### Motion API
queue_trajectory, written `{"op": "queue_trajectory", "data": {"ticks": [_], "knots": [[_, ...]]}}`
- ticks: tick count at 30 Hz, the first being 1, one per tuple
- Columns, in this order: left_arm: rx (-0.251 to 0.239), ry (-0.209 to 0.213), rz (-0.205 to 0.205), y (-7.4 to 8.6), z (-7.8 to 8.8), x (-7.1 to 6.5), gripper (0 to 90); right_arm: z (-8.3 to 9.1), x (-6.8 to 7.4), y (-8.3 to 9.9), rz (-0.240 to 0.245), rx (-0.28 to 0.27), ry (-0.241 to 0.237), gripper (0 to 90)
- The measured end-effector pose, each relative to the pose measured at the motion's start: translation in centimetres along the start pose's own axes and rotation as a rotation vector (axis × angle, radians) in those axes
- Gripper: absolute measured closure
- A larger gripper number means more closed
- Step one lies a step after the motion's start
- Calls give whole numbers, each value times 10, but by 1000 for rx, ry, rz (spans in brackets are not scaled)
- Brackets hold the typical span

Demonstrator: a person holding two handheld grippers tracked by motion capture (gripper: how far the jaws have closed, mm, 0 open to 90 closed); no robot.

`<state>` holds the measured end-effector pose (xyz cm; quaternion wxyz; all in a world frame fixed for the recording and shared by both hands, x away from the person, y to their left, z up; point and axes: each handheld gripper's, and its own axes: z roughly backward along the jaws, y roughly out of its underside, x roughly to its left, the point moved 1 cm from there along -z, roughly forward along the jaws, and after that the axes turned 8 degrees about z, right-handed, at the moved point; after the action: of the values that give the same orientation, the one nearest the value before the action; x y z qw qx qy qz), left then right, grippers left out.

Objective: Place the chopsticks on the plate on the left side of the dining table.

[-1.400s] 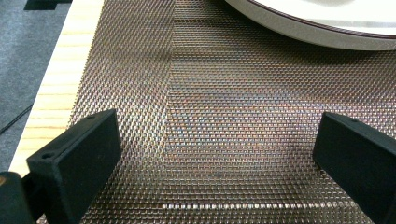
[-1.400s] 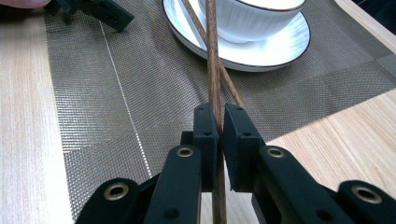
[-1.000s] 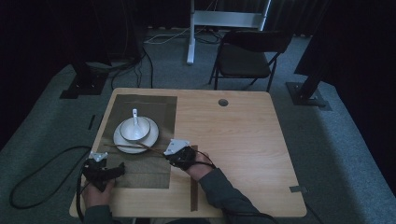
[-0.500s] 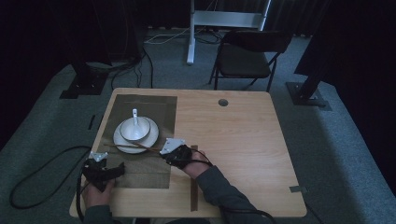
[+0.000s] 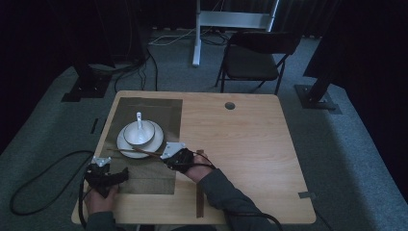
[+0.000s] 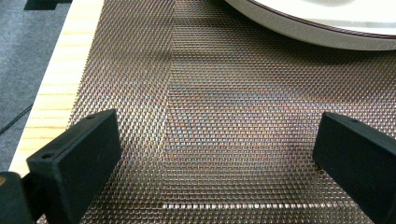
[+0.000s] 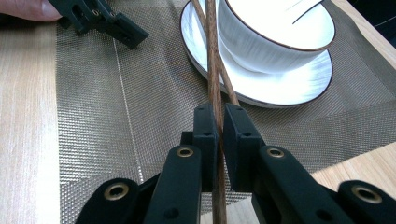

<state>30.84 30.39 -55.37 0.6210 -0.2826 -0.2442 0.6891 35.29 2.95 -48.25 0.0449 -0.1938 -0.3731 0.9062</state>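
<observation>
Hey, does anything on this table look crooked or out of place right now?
Only the chopsticks: pinched in the right gripper, they cross each other and their far ends lie over the plate rim beside the bowl. Nothing looks spilled or broken.

dim room, grey carpet floor [image 5: 365, 159], dark folding chair [image 5: 255, 60] beyond the table.
</observation>
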Motion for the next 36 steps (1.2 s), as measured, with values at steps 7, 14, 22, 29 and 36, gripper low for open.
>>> {"op": "queue_trajectory", "data": {"ticks": [7, 14, 22, 29, 36], "knots": [[-2, 1, 2, 0, 0, 0, 15, -3, -1, -4, 16, -2, -10, 840], [0, 0, 0, 0, 0, 0, 14, -8, -3, -5, 28, 3, -30, 840], [0, 0, 0, 0, 0, 0, 14, -14, -5, -12, 58, 2, -47, 840], [0, 0, 0, 0, 0, 0, 15, -18, -6, -15, 57, 1, -53, 840], [0, 0, 0, 0, 0, 0, 14, -20, -11, -20, 69, 3, -57, 840]]}}
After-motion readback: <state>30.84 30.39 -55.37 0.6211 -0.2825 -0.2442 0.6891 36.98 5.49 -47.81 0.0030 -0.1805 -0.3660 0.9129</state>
